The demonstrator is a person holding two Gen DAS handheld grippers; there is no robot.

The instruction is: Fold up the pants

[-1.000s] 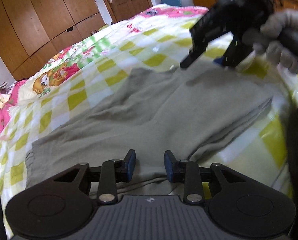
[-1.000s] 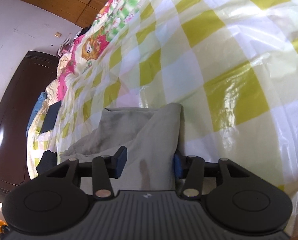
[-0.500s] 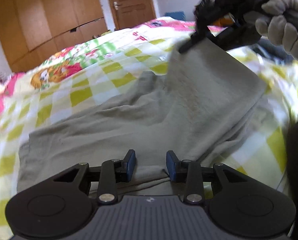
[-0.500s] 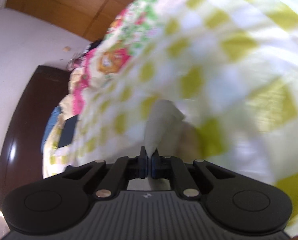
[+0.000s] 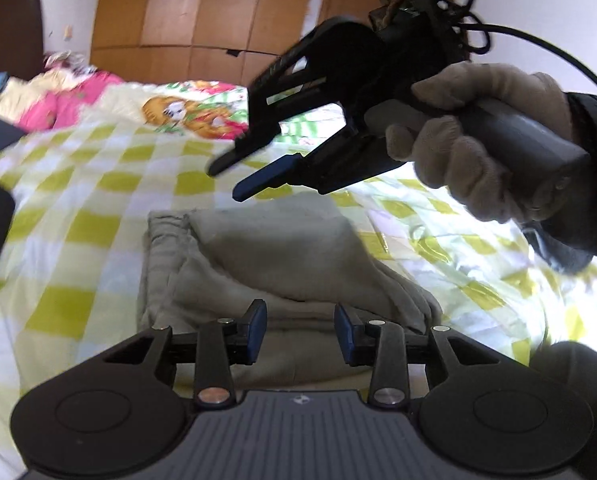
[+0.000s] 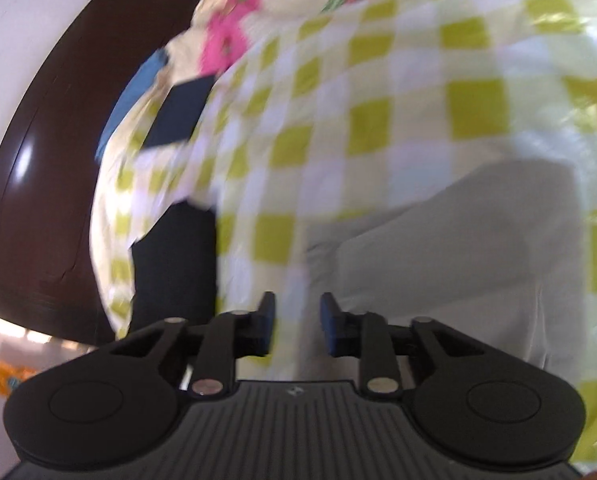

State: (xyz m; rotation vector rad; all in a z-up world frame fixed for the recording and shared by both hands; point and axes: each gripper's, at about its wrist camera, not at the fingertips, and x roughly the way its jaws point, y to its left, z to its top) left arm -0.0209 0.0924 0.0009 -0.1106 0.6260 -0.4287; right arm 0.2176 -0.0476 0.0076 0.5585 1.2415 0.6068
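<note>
Here, one folded pants (image 5: pixel 282 256) (grey), two grippers, left gripper (image 5: pixel 300 330) and right gripper (image 5: pixel 228 180) both parted, empty.

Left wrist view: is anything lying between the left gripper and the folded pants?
Nothing visible does. The left gripper is open just above the near edge of the grey pants, with only cloth between its fingers. The right gripper, also open, hangs above the far edge, off this path.
</note>
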